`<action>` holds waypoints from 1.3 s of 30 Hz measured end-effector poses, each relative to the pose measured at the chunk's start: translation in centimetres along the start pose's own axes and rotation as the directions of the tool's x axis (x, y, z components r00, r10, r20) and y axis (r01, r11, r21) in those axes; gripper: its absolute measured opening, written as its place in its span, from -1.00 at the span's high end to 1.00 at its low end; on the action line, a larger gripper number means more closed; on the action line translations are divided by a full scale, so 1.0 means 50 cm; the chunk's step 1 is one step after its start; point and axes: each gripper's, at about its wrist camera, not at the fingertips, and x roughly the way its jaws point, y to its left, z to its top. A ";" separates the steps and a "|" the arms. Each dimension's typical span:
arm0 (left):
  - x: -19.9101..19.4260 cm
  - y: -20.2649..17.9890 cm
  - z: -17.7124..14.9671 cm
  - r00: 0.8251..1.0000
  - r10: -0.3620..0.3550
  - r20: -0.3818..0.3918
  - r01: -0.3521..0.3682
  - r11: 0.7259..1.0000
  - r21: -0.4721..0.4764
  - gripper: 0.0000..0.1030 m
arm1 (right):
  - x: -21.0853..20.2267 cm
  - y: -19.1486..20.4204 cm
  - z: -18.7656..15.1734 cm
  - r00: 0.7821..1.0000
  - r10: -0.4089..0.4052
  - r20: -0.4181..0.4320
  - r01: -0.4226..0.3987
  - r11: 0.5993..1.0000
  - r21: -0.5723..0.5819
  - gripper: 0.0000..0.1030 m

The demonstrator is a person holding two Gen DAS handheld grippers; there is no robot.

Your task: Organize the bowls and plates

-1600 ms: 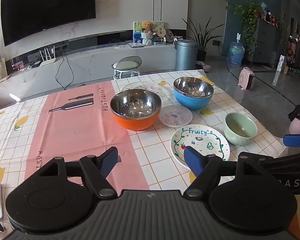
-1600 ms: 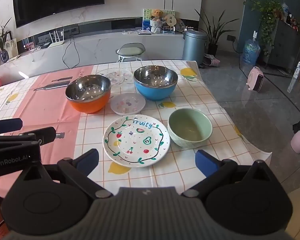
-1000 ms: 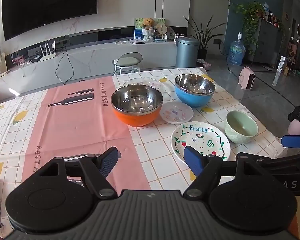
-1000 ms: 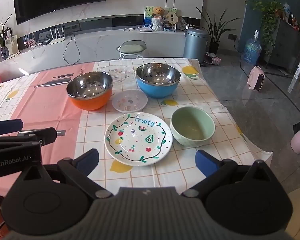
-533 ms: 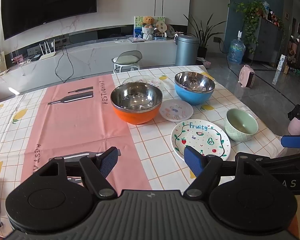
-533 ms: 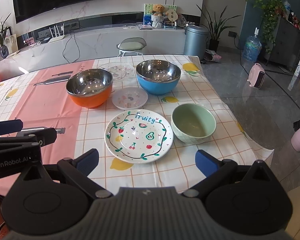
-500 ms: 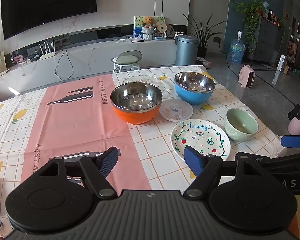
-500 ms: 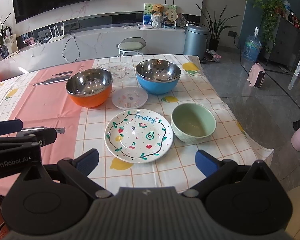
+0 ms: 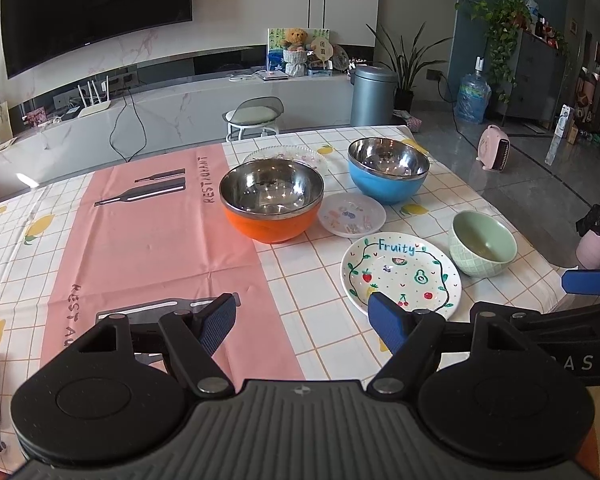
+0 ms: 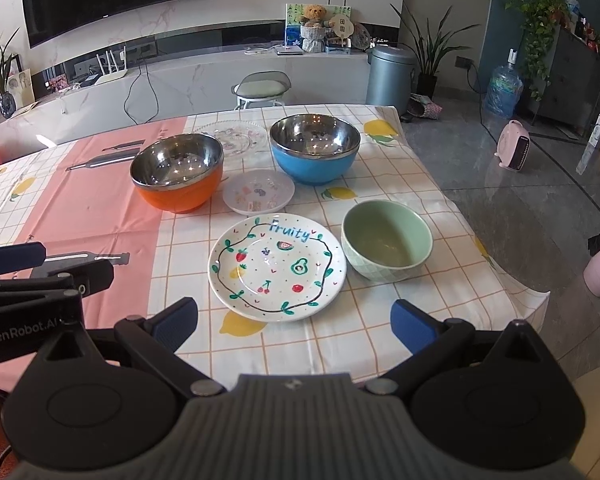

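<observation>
Grippers first: left gripper [image 9: 302, 318] spread wide, nothing between the blue pads, held above the pink runner [image 9: 152, 240] of the tablecloth [image 9: 292, 292] at the near edge; right gripper [image 10: 294, 322] likewise spread wide and holding nothing, hovering just short of the near rim of the Fruity plate [image 10: 277, 261]. Same plate also seen ahead and to the right of the left gripper [image 9: 401, 274], its near rim partly hidden behind the right pad there.

Just right of that plate, close beside it but apart, a green bowl [image 10: 387, 245], upright. Beyond the plate, a small white saucer [image 10: 258, 191] with coloured marks, lying between two steel-lined bowls: orange bowl [image 10: 177, 176] to its left, nearly touching it, and blue bowl [image 10: 314, 152] farther back to its right. Both upright, nothing visible inside.

Farthest on the table, a clear glass plate [image 10: 236, 136], behind and between the two steel bowls, partly hidden by the orange one in the left wrist view.

Past the table edge, a stool [image 10: 262, 89] and a grey bin [image 10: 390, 76].
</observation>
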 end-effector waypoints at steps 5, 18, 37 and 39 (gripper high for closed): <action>-0.001 0.001 0.000 1.000 0.001 -0.005 -0.001 1.000 -0.001 -0.72 | 0.001 0.000 -0.001 1.000 0.000 -0.002 0.000 1.000 0.000 -0.95; -0.007 0.000 0.003 1.000 0.002 0.010 -0.002 1.000 0.004 -0.72 | 0.001 0.003 -0.001 1.000 -0.008 0.001 0.008 1.000 -0.004 -0.95; -0.004 0.004 0.007 1.000 -0.005 -0.003 0.005 1.000 -0.010 -0.71 | 0.001 0.003 -0.002 1.000 -0.006 -0.013 0.006 1.000 0.002 -0.95; -0.004 0.004 0.007 1.000 -0.005 -0.004 0.005 1.000 -0.011 -0.71 | 0.000 0.004 -0.003 1.000 -0.005 -0.013 0.005 1.000 0.002 -0.95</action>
